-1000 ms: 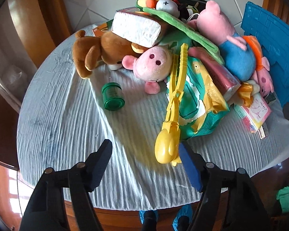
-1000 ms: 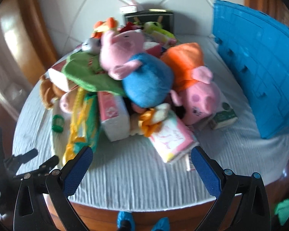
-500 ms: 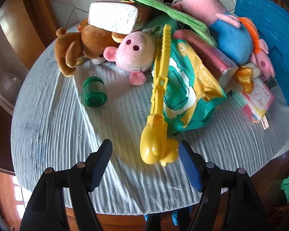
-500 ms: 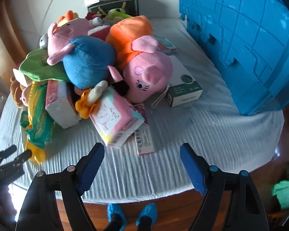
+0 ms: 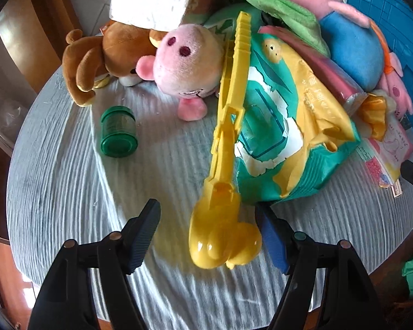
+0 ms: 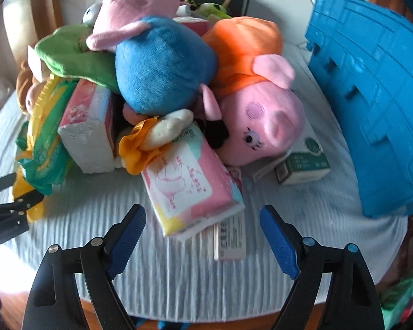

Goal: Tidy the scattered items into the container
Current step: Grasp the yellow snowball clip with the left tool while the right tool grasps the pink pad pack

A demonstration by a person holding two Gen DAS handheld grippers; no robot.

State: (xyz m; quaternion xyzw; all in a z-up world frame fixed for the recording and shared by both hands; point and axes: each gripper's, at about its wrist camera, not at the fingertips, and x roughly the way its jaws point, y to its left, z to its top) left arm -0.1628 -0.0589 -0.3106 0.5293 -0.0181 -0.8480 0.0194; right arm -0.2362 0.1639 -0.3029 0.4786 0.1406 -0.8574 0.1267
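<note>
The yellow plastic snowball clamp [image 5: 225,143] lies with its round scoop end between the pads of the left tool [image 5: 210,236], its long ribbed handles running away from the tool up over a green-and-yellow snack bag [image 5: 289,126]. It looks stiff, light and glossy — likely slippery on the rounded scoop, so the flat neck just ahead of the scoop seems the safer hold. The left tool is released, pads apart and not pressing, pitched steeply down over the tabletop [image 5: 68,181]. Ahead of the right tool [image 6: 203,233], a pink tissue pack [image 6: 190,181] sits just beyond its fingertips — soft and squashy, best taken across its short width. That tool's jaws have just been opening, nothing between them. The blue crate [image 6: 371,104] stands ahead to its right.
</note>
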